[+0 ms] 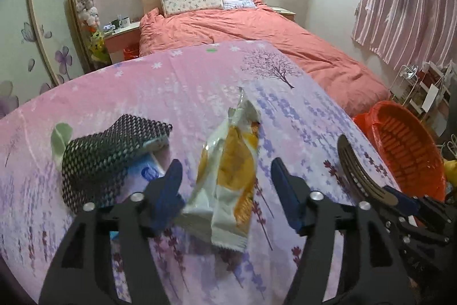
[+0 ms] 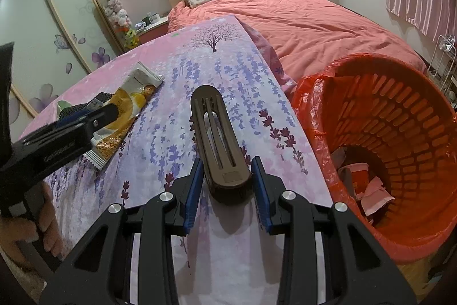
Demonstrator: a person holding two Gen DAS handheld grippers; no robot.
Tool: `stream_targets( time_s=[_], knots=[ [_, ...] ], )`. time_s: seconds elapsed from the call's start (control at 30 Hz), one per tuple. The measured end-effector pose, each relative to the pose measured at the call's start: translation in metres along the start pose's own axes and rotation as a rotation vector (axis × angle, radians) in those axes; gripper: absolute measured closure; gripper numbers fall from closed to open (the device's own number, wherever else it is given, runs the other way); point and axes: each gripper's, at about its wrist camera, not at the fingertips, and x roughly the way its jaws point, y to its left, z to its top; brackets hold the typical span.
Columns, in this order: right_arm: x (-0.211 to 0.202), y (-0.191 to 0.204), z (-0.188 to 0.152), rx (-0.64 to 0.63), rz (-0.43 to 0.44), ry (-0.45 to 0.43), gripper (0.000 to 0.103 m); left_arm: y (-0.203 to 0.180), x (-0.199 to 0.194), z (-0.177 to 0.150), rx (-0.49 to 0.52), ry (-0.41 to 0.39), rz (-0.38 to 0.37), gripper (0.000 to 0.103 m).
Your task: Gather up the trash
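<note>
The left gripper (image 1: 225, 187) stands wide, straddling the crinkled white-and-orange snack wrapper (image 1: 228, 179), whose long axis runs toward 12 o'clock. The right gripper (image 2: 227, 185) clamps a brown slotted plastic brush (image 2: 218, 139); the red-lined orange basket (image 2: 405, 110) waits at 3 o'clock.

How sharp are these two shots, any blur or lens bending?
Left wrist view: the snack wrapper looks smeared, the bed behind is crisper. Right wrist view: the brown clip is sharp; the fisheye bows the wardrobe door and darkens the corners.
</note>
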Motion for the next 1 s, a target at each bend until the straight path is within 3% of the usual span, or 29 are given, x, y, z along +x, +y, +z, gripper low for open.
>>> stream_targets(
  time_s=[0.17,0.3,0.4,0.53,0.7,1.0],
  knots=[
    [0.0,-0.001,0.0,0.001,0.003,0.001,0.067,-0.002,0.021,0.006,-0.002,0.061,0.01,0.038],
    [0.0,-0.001,0.0,0.0,0.004,0.002,0.067,-0.011,0.031,0.005,0.033,0.099,0.013,0.061],
    [0.0,-0.001,0.001,0.004,0.007,0.001,0.067,-0.013,0.024,-0.002,0.037,0.111,-0.009,0.068],
    [0.0,0.0,0.002,-0.003,0.005,0.001,0.067,-0.007,0.002,-0.025,0.027,0.116,-0.015,0.068],
    [0.001,0.009,0.001,-0.035,0.022,0.008,0.067,0.015,-0.018,-0.05,0.005,0.089,0.039,0.059],
    [0.015,0.026,0.012,-0.056,-0.02,0.013,0.061,0.031,-0.024,-0.053,-0.044,0.076,0.0,0.059]
  ],
)
